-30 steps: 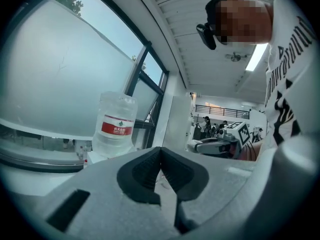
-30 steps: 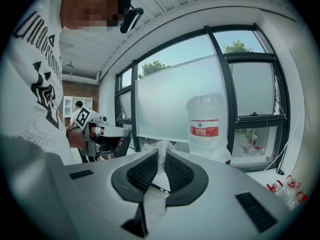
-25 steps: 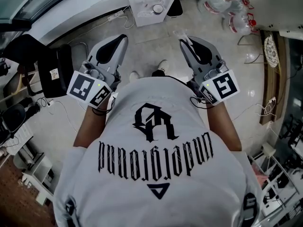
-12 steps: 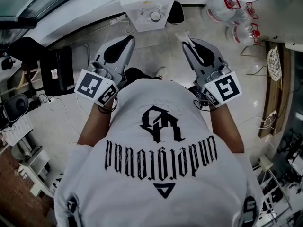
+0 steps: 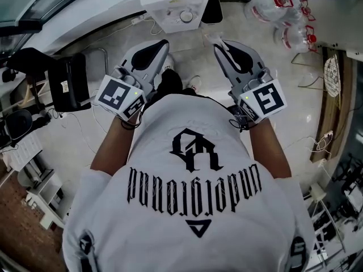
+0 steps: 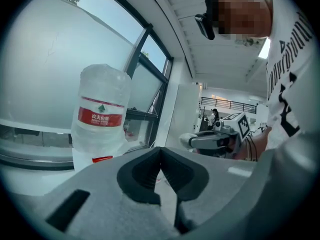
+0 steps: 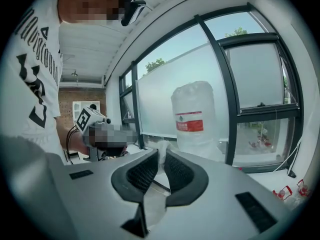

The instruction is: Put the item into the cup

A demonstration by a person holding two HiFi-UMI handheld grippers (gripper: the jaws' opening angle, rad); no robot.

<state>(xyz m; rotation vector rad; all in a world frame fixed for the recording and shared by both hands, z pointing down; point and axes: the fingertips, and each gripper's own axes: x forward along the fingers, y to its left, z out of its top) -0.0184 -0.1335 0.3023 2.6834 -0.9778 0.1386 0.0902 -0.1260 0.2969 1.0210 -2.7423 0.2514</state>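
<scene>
Two grey hand-held tools are held up side by side before the person's white printed T-shirt [image 5: 193, 208], forearms bent, tips angled toward each other at the upper centre of the head view. The left tool [image 5: 163, 43] has its jaws pressed together on nothing. The right tool [image 5: 219, 45] pinches a crumpled translucent white plastic scrap [image 7: 162, 146] at its tips. Beyond both jaws stands a large clear water jug with a red label [image 6: 102, 109], close against the dark-framed window [image 7: 220, 74].
</scene>
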